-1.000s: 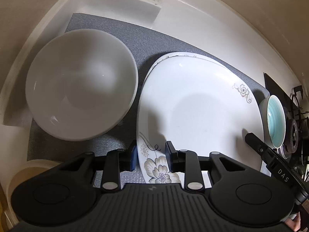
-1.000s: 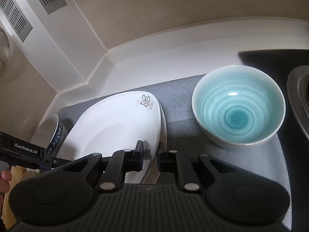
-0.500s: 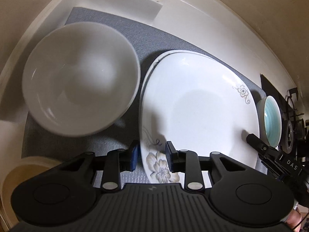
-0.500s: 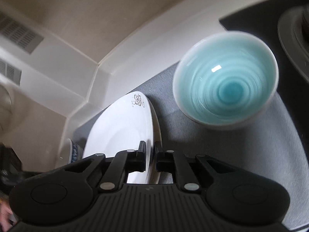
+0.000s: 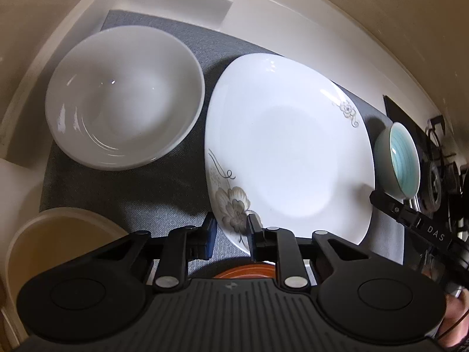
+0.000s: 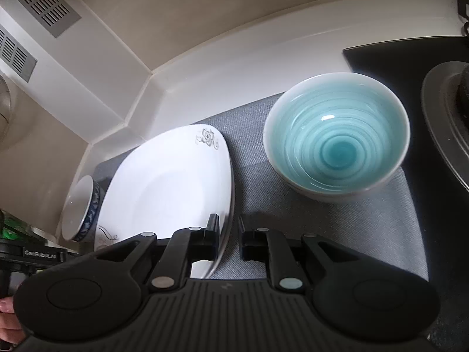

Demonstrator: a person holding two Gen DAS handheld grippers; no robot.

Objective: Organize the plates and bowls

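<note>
A white square plate with flower prints lies on the grey mat; it also shows in the right wrist view. My left gripper is open, its jaws standing on either side of the plate's near flowered rim. My right gripper is open, its jaws astride the plate's right rim. A large white bowl sits left of the plate. A teal bowl sits right of it, and shows in the left wrist view.
A beige bowl sits at the mat's near left corner. An orange dish rim peeks below the left gripper. A black stove top with a burner lies to the right. The white counter backsplash runs behind.
Both grippers have pulled back and opened wider around the plate's rims. The plate now lies lower and flatter on the mat. The beige bowl and orange dish came into view.
</note>
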